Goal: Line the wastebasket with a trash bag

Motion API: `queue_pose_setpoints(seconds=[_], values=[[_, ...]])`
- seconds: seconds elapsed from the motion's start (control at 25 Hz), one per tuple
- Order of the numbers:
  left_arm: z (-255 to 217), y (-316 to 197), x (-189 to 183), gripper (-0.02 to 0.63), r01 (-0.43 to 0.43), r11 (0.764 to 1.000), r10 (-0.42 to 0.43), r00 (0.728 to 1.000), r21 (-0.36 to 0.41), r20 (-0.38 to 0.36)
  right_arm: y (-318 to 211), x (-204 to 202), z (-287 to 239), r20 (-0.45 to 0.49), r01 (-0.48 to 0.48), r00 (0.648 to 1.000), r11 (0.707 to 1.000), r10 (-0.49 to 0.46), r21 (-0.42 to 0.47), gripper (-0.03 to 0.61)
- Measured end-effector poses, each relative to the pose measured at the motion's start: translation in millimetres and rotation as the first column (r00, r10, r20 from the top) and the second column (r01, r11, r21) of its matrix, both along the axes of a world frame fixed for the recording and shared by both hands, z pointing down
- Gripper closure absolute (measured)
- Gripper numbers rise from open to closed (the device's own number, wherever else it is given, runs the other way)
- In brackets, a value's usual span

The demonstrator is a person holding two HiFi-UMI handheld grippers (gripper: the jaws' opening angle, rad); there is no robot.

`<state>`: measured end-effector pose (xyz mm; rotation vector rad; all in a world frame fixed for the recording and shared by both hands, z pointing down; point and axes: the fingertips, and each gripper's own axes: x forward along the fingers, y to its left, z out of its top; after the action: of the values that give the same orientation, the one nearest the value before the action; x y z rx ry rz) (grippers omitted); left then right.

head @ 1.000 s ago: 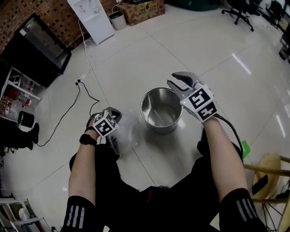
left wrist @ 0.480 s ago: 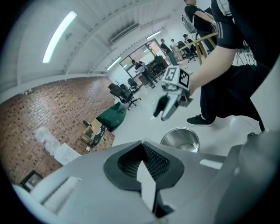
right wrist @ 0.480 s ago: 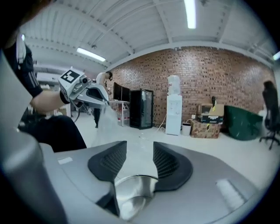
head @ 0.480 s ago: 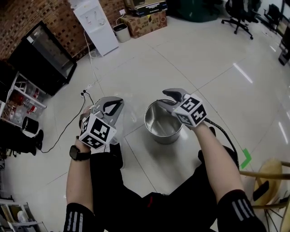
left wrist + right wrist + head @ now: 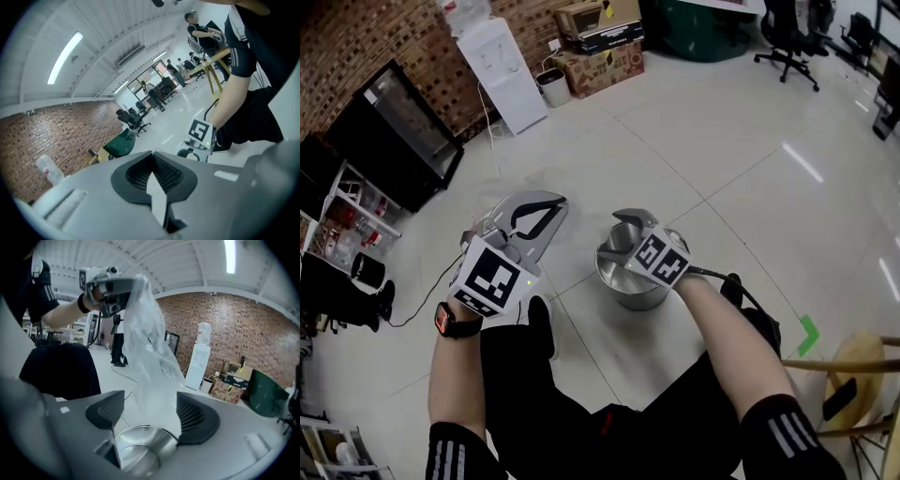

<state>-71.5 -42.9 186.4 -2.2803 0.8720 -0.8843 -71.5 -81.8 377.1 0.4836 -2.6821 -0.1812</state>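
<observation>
Holding the clear trash bag [image 5: 150, 357] up in the left gripper [image 5: 551, 204], jaws clamped together on its top edge; lifted high from down near the floor a second ago. Have just spread the right gripper [image 5: 614, 239] jaws wide, now close over the steel wastebasket [image 5: 630, 292], bag hanging loose between them. Bag's lower end dangling just above the wastebasket's rim, bare steel showing inside.
</observation>
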Motion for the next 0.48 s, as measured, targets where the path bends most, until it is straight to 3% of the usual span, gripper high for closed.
queue_pose_setpoints(seconds=[0.16, 0.28, 0.4, 0.48], values=[[-32, 20, 30, 0.62, -0.092, 0.995, 0.094, 0.99, 0.025, -0.108, -1, -13, 15, -0.031, 0.006, 0.999, 1.0, -0.006, 0.02, 0.221], [-44, 26, 36, 0.62, -0.091, 0.995, 0.094, 0.981, 0.031, -0.169, 1, -18, 37, -0.067, 0.017, 0.998, 1.0, -0.019, -0.026, 0.243], [-40, 21, 27, 0.62, -0.062, 0.998, 0.065, 0.979, 0.021, -0.193, 4, -17, 55, -0.096, 0.016, 0.995, 0.997, -0.024, -0.076, 0.538], [-32, 15, 14, 0.62, -0.038, 0.999, 0.038, 0.977, 0.007, -0.21, 5, -15, 57, -0.112, 0.009, 0.994, 0.996, -0.019, -0.089, 0.572]])
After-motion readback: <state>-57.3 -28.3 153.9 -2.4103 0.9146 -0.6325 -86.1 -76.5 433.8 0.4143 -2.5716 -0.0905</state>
